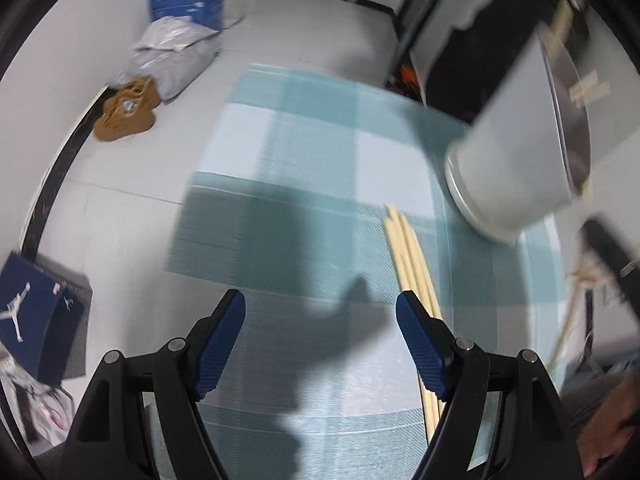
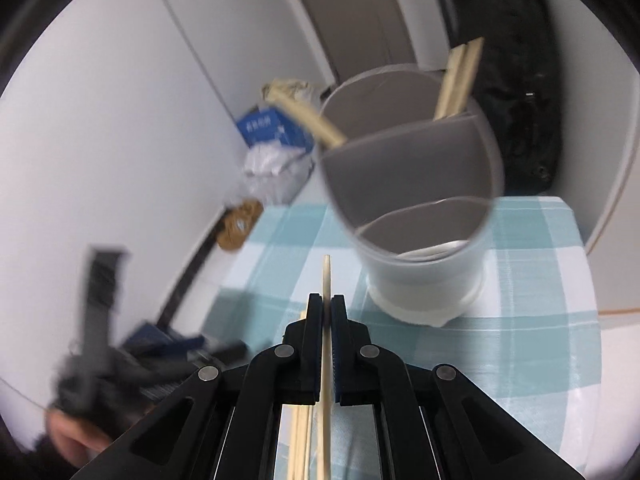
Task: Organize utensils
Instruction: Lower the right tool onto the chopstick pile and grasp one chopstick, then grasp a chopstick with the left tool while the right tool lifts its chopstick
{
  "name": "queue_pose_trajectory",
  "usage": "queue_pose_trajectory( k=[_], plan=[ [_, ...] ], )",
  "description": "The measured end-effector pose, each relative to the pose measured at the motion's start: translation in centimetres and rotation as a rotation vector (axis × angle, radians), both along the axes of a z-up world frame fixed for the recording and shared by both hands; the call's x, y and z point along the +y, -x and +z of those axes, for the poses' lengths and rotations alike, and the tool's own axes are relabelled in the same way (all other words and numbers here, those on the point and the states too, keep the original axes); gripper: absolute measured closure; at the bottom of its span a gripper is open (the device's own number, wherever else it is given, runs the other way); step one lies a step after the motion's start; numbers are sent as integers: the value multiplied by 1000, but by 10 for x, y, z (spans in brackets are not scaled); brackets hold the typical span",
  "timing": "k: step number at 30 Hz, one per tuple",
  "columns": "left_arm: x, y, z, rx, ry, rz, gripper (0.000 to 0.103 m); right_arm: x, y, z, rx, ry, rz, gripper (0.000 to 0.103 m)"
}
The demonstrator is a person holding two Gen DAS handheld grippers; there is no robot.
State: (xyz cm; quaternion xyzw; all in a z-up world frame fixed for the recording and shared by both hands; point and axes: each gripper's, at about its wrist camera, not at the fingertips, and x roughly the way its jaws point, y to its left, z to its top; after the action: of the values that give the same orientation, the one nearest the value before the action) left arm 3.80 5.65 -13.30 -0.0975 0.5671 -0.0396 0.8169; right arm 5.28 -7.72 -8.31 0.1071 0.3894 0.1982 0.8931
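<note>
1. Left wrist view: the left tongs (image 1: 320,312) are spread wide with nothing between them, above the checked cloth (image 1: 288,152) on the worktop. Loose chopsticks (image 1: 408,256) lie on the cloth by the right finger. The white holder (image 1: 516,148) is near the far right edge.
2. Right wrist view: the right tongs (image 2: 327,304) are pinched on one chopstick (image 2: 327,276), pointing at the white holder (image 2: 424,280). More chopsticks (image 2: 458,80) stand in its back part.

Right gripper (image 2: 327,307) — tight on chopstick (image 2: 327,280)
</note>
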Motion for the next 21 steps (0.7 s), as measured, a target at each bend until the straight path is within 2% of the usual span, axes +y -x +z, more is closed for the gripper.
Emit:
queue_pose_trajectory(
  k=[2, 7, 12, 21],
  plan=[
    [-10, 1, -3, 8, -41, -16, 29, -14, 4, 4, -14, -47, -21, 100],
    [-17, 0, -10, 41, -68, -17, 29, -38, 8, 7, -23, -110, -55, 100],
    [-31, -1, -10, 27, -150, -36, 29, -59, 16, 12, -60, -157, -96, 100],
    [-29, -11, -12, 34, -154, 0, 29, -74, 33, 27, -162, -82, -161, 100]
  ],
)
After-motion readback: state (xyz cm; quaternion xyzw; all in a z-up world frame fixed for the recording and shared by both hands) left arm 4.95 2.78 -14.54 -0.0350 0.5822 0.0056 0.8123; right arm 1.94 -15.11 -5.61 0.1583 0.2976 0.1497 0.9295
